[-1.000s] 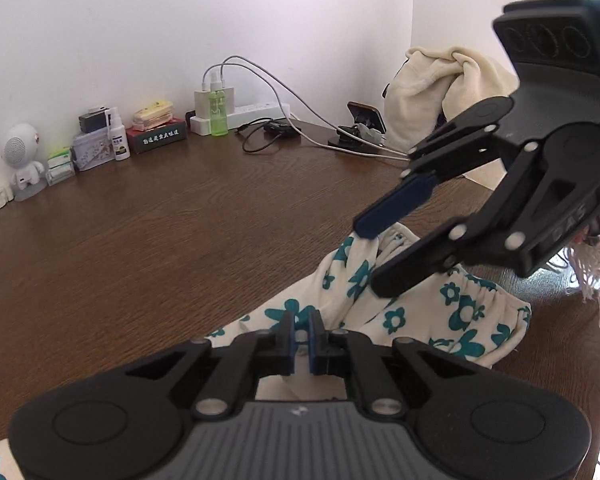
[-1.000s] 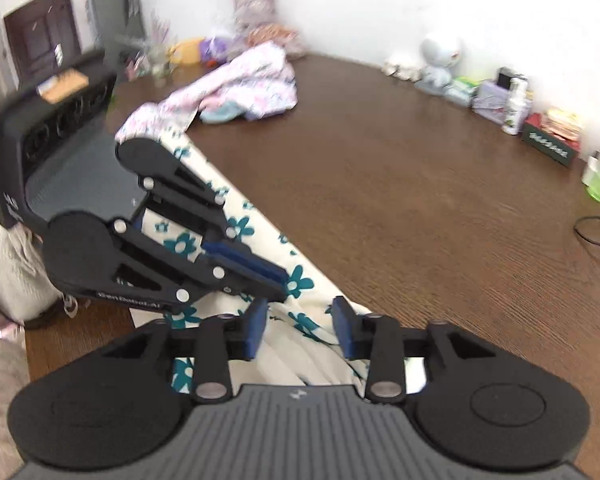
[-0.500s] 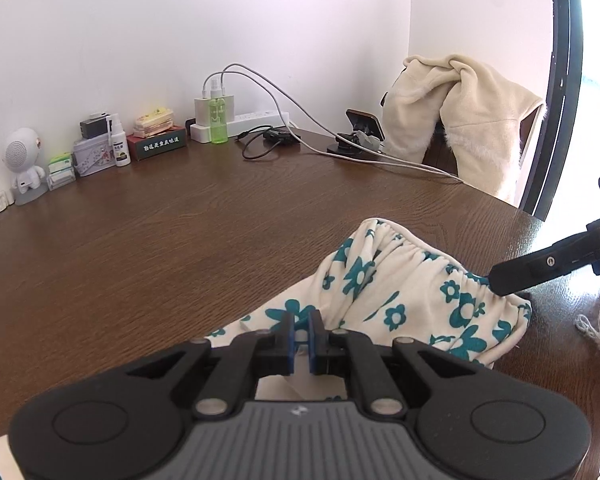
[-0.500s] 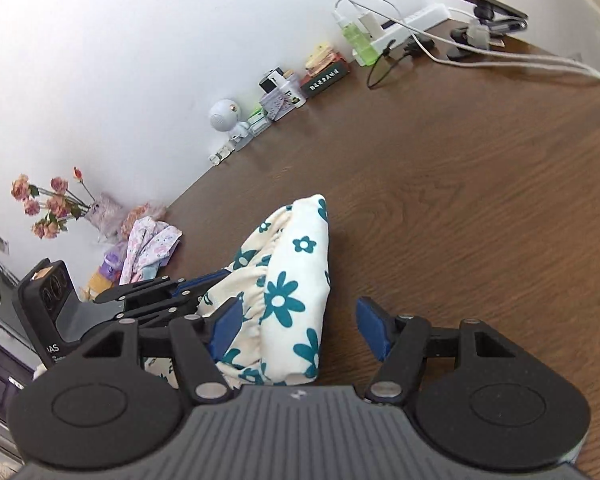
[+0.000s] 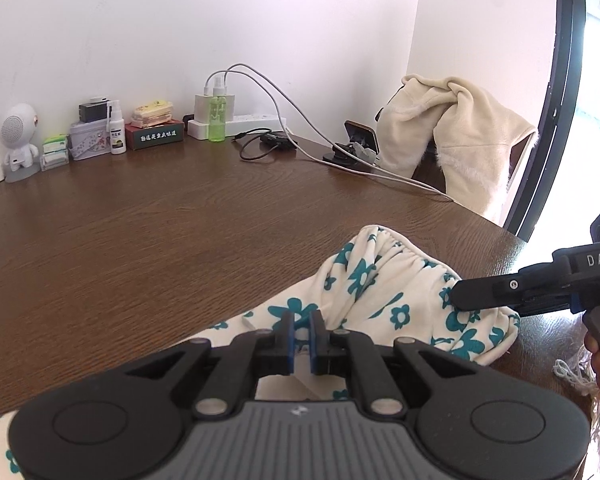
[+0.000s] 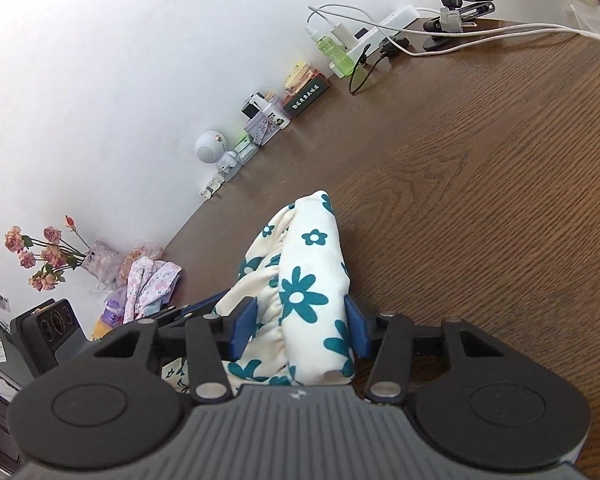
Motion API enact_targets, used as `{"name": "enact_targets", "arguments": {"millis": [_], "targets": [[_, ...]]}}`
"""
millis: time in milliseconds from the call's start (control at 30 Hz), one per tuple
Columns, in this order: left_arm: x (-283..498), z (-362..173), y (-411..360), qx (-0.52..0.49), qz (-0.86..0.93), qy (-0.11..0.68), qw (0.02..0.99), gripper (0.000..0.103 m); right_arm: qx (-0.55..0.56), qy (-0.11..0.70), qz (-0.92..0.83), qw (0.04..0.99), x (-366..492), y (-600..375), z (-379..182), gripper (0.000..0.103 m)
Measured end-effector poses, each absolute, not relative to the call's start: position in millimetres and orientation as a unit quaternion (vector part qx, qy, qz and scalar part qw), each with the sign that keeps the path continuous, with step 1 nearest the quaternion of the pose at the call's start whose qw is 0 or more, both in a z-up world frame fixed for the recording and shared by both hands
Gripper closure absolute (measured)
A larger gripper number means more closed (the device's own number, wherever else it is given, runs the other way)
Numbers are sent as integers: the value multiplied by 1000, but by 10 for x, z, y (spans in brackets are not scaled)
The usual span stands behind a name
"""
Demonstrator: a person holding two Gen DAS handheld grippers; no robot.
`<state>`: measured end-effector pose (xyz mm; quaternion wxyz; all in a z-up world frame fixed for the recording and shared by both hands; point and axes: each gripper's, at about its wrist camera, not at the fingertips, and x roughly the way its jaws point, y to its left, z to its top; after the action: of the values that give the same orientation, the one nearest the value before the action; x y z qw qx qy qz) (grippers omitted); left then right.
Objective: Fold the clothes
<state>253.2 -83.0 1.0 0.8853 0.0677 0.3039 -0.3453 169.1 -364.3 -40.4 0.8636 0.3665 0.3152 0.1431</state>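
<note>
A white garment with teal flowers (image 5: pixel 380 280) lies along the near edge of the brown table (image 5: pixel 160 240), its gathered waistband end to the right. My left gripper (image 5: pixel 302 338) is shut on a fold of it near its middle. My right gripper (image 6: pixel 300 328) is open, and its blue pads (image 6: pixel 242 330) straddle the bunched waistband (image 6: pixel 304 276), close to the cloth on both sides. In the left wrist view the right gripper (image 5: pixel 466 294) reaches in from the right, its tip on the waistband. The left gripper's fingers (image 6: pixel 196 312) show behind the cloth in the right wrist view.
Along the wall stand a white robot-shaped speaker (image 5: pixel 18 144), small boxes, a green bottle (image 5: pixel 217 118), a power strip and cables (image 5: pixel 340 160). A phone stand (image 5: pixel 356 146) and a cream coat on a chair (image 5: pixel 460 132) are at the far right. Pink clothes (image 6: pixel 148 284) and flowers (image 6: pixel 40 256) sit far left.
My right gripper swung from over the garment's middle round to its waistband end, opened wide, then narrowed around the bunched cloth. The left gripper stayed shut in place.
</note>
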Motion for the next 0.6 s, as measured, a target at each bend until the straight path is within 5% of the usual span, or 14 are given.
{"name": "enact_targets", "arguments": {"millis": [333,600], "targets": [[2558,-5,-754,50,-353,304,884,96,407,304,111,854,1578,-3586,-451,62],[2549,31,-783,60,-351,302,884,96,400,294,116,860,1638,-3598,-387,84]]}}
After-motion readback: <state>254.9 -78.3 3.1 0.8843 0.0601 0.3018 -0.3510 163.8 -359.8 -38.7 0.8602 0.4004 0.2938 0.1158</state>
